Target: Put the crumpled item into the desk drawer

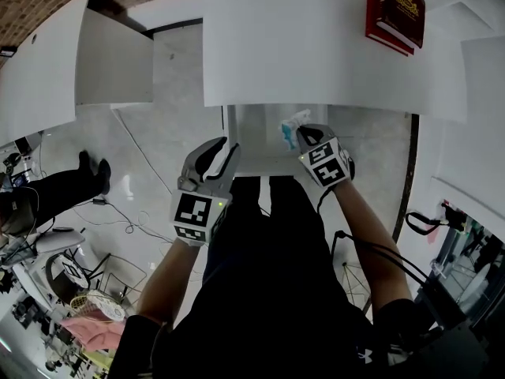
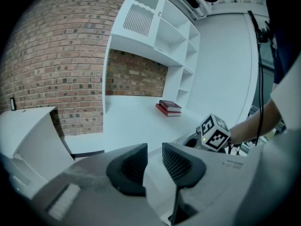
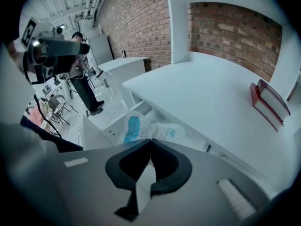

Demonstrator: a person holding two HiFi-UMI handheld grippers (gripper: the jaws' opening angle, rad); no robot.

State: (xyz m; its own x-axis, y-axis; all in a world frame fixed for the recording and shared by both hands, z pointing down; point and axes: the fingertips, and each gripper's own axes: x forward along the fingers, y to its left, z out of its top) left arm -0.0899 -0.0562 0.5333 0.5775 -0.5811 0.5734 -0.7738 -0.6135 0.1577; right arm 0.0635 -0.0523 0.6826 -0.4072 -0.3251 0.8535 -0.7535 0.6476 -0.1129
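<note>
**Crumpled item (image 3: 141, 128) held over the open drawer (image 1: 256, 164)**

A white desk (image 1: 316, 46) is seen from above, with the drawer pulled out from under its front edge. The crumpled item — a white-and-blue wrapper — is pinched at its lower end by the right gripper (image 3: 150, 147), whose jaws are closed together on it. It is held above the drawer's right half, near the desk's front edge, apparently so that it can be dropped straight in. It is not yet resting inside. The left gripper (image 2: 154, 161) is set at the drawer's front left corner. Its jaws are narrowed onto a white panel edge, seemingly the drawer's own wall — likely so that the drawer is held open and steady. Two red books (image 1: 397, 10) are stacked at the desk's far right corner, well apart from the work.
</note>
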